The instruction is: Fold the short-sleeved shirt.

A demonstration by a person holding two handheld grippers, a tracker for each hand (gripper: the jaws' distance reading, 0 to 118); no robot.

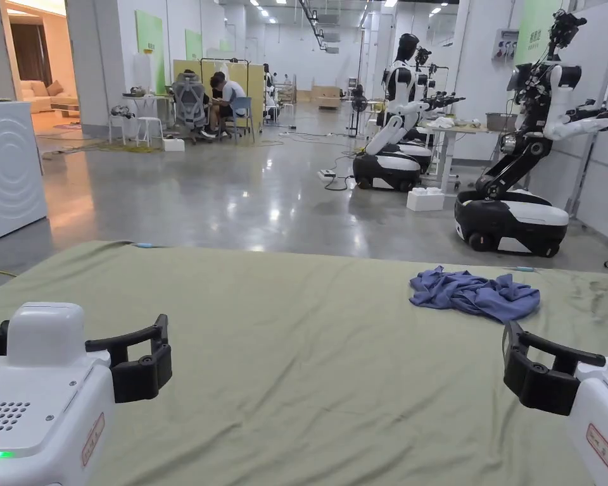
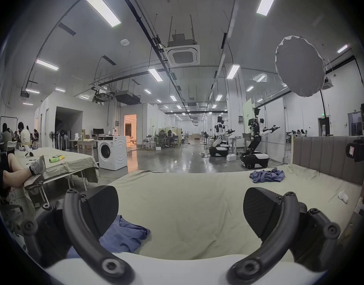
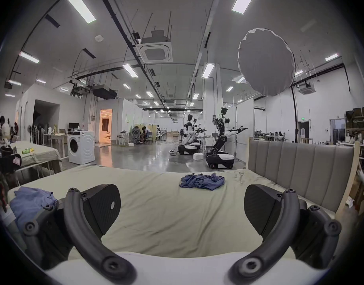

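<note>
The crumpled blue shirt point(image 1: 474, 294) is lying on the green bed sheet point(image 1: 309, 354) at two o'clock. The left hand-held gripper point(image 2: 180, 210) and right hand-held gripper point(image 3: 182, 207) are hovering wide apart, empty, their bodies cut off by the frame's edge.

I hold my left gripper point(image 1: 145, 364) low at about eight o'clock in the head view, its white body nearest me and its black jaws reaching in toward three o'clock. My right gripper point(image 1: 524, 367) sits at about four o'clock, mirrored, jaws reaching toward nine o'clock. In the left gripper view my left gripper point(image 2: 180, 211) has its jaws spread wide, nothing between them. In the right gripper view my right gripper point(image 3: 182, 209) is spread just as wide and empty.
</note>
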